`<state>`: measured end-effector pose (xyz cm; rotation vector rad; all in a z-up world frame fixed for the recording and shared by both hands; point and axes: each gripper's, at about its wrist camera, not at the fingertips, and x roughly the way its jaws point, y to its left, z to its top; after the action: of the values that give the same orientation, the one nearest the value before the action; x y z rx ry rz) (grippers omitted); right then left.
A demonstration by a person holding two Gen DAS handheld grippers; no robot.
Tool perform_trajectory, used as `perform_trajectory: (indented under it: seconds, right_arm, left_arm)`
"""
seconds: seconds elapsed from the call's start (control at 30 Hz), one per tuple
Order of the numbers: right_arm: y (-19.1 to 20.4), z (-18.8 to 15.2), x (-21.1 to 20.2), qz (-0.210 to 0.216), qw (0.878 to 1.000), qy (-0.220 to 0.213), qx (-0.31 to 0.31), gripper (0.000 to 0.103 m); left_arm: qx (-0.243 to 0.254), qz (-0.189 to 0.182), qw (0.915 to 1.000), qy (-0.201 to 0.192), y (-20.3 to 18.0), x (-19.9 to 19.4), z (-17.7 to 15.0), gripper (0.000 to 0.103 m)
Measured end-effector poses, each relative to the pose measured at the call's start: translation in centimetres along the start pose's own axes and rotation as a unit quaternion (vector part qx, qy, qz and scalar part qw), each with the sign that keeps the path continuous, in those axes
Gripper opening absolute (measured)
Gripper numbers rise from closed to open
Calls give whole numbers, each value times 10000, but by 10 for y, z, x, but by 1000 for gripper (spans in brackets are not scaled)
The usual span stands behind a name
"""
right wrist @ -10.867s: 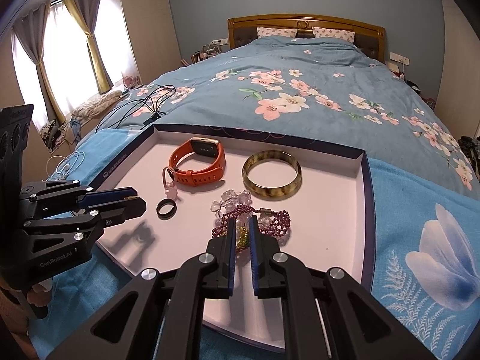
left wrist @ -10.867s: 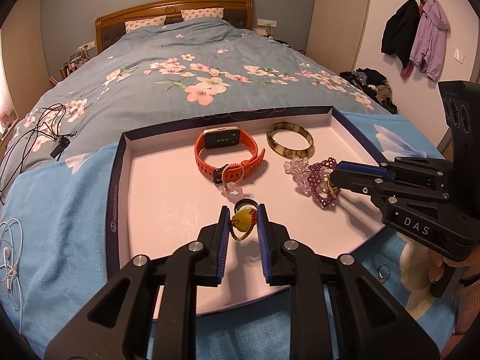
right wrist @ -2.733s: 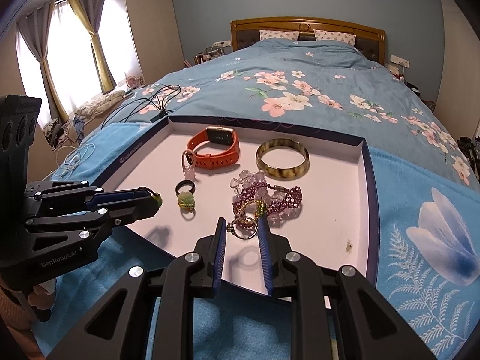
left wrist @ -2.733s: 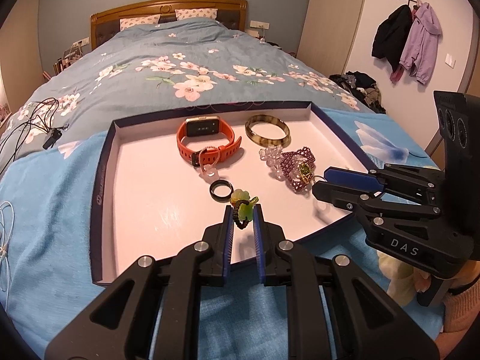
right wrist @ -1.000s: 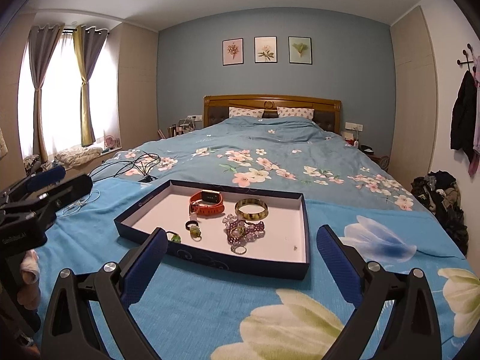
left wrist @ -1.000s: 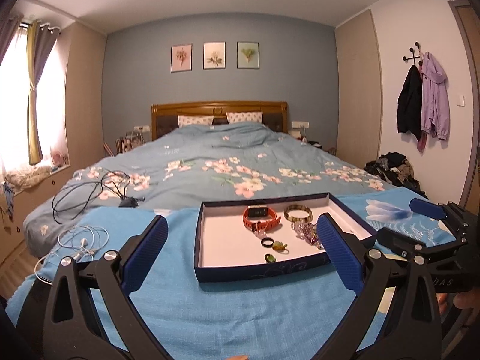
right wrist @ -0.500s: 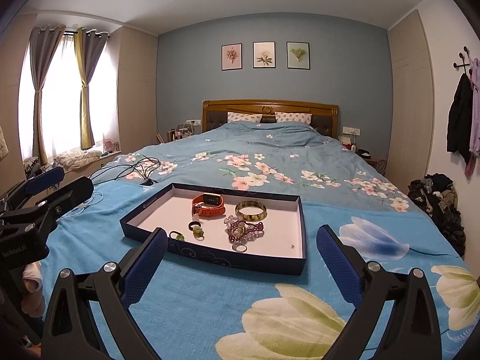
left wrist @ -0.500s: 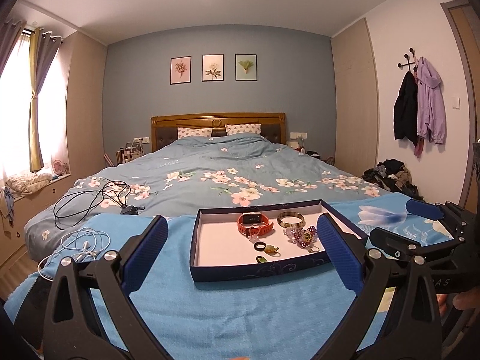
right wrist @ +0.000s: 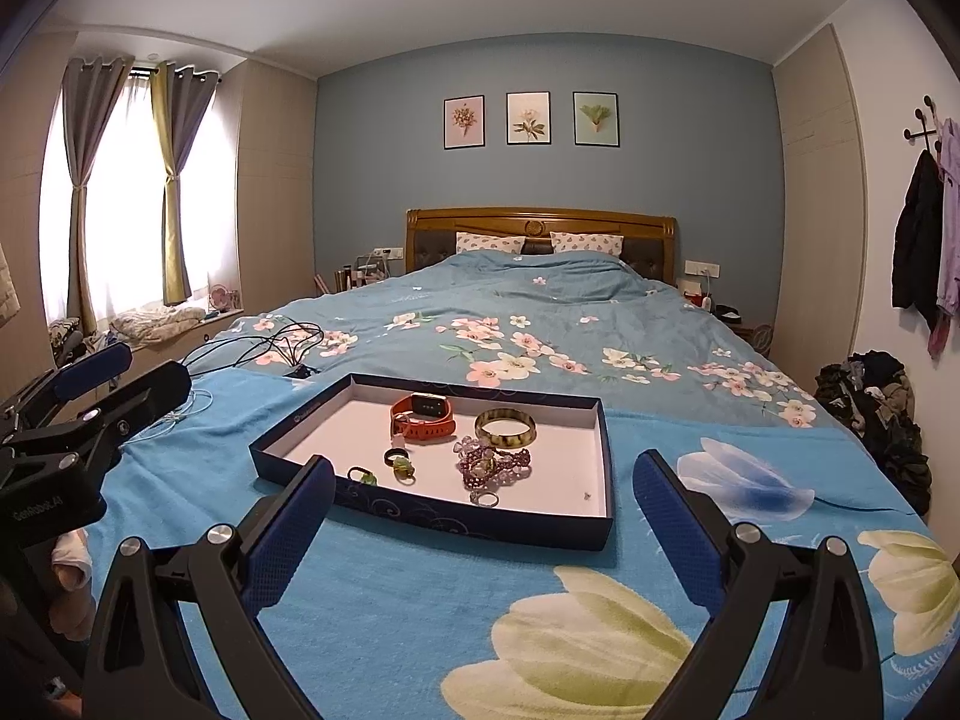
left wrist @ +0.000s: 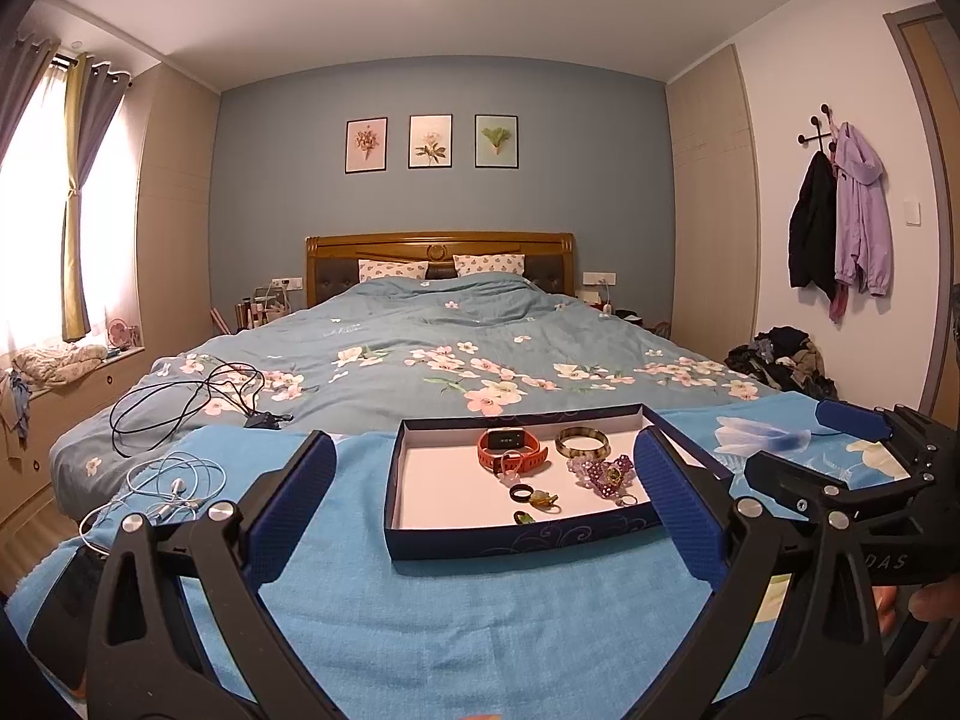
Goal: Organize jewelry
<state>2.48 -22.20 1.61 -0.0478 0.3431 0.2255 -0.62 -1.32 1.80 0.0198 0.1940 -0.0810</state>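
— Two grippers, how do they stand?
— Both are spread wide and hold nothing: the left gripper [left wrist: 483,507], then the right gripper [right wrist: 483,516], each held back from the tray [right wrist: 420,510] on the blue blanket [right wrist: 390,600].
— And the jewelry, left to right?
— All inside the tray: a green ring [right wrist: 362,475] by the front wall, a black ring [right wrist: 395,456], the orange watch [right wrist: 422,417], purple beads [right wrist: 492,465], the bangle [right wrist: 504,427] behind them, a silver ring [right wrist: 484,499] in front.
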Motion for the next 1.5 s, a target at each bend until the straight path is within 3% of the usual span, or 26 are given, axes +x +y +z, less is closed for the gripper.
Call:
perform_trajectory:
  seconds: [0.7,1.5]
  right_arm:
    - [-1,-2,-1,-43,10000,-8,69,96]
    - [-4,1,-8,-201,9995,-212,103,96]
  left_arm:
    - [86,105,9998,-145,-3,-8,-2,98]
    - [62,150,9999,-40,2,1,-7,98]
